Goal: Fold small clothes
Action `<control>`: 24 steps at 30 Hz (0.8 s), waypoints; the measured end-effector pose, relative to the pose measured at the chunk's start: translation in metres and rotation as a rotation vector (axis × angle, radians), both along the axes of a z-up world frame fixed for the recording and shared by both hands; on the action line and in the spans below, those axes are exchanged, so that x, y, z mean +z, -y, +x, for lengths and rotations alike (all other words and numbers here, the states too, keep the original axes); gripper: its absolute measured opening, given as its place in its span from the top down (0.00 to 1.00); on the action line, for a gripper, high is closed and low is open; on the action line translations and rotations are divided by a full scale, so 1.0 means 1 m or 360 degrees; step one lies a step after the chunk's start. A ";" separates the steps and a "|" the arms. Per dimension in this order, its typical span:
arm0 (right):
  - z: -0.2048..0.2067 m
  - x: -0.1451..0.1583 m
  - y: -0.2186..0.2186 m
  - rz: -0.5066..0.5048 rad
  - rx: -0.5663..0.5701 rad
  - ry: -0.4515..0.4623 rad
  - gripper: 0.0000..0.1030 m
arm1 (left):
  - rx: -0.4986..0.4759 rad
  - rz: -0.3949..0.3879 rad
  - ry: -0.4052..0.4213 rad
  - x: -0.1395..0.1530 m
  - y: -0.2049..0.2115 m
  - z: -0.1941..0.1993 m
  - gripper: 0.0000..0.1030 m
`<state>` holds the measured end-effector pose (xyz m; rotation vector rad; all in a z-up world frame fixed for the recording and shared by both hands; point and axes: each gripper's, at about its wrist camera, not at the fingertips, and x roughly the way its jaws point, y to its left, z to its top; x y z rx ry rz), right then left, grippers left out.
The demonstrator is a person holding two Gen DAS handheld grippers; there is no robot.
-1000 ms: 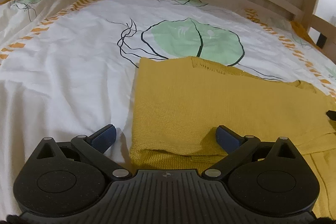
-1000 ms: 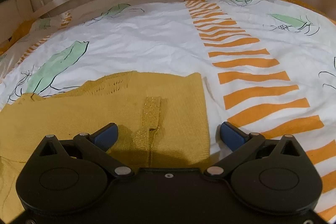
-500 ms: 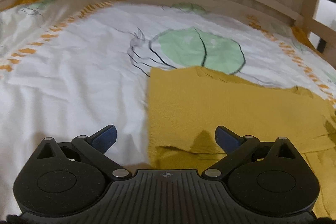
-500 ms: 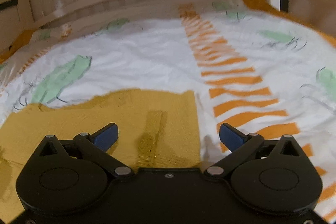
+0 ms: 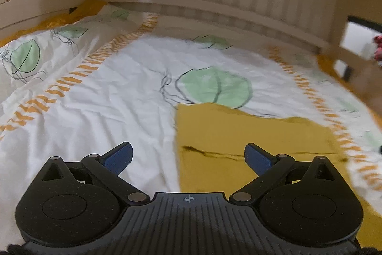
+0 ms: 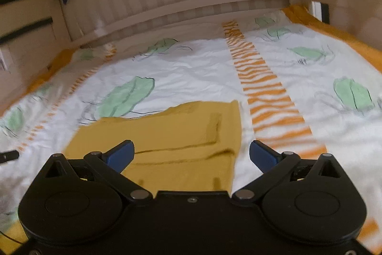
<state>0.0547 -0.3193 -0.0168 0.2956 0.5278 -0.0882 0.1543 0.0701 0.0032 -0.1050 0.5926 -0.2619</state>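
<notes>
Both tools raised higher above folded yellow knit (image 5: 250, 135), left tool (image 5: 188, 157) and right tool (image 6: 191, 154) spread wide, empty

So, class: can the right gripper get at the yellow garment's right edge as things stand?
Probably yes: the right gripper is open and empty, the garment lies flat just ahead, nothing lies between.

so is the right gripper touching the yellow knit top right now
Apart. In the right wrist view the right gripper has its jaws wide open with nothing between them, and the yellow knit top lies flat on the bedsheet below.
</notes>
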 end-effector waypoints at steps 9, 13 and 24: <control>-0.078 0.009 -0.010 0.0171 -0.0067 -0.0049 0.01 | -0.0082 -0.0127 -0.0036 0.026 -0.027 -0.072 0.02; -0.101 0.001 -0.018 0.0209 -0.0088 -0.0119 0.01 | -0.0084 -0.0129 -0.0100 0.018 -0.034 -0.088 0.02; -0.118 -0.015 -0.030 0.0181 -0.0147 -0.0235 0.01 | -0.0110 0.0003 -0.0342 -0.025 -0.029 -0.094 0.02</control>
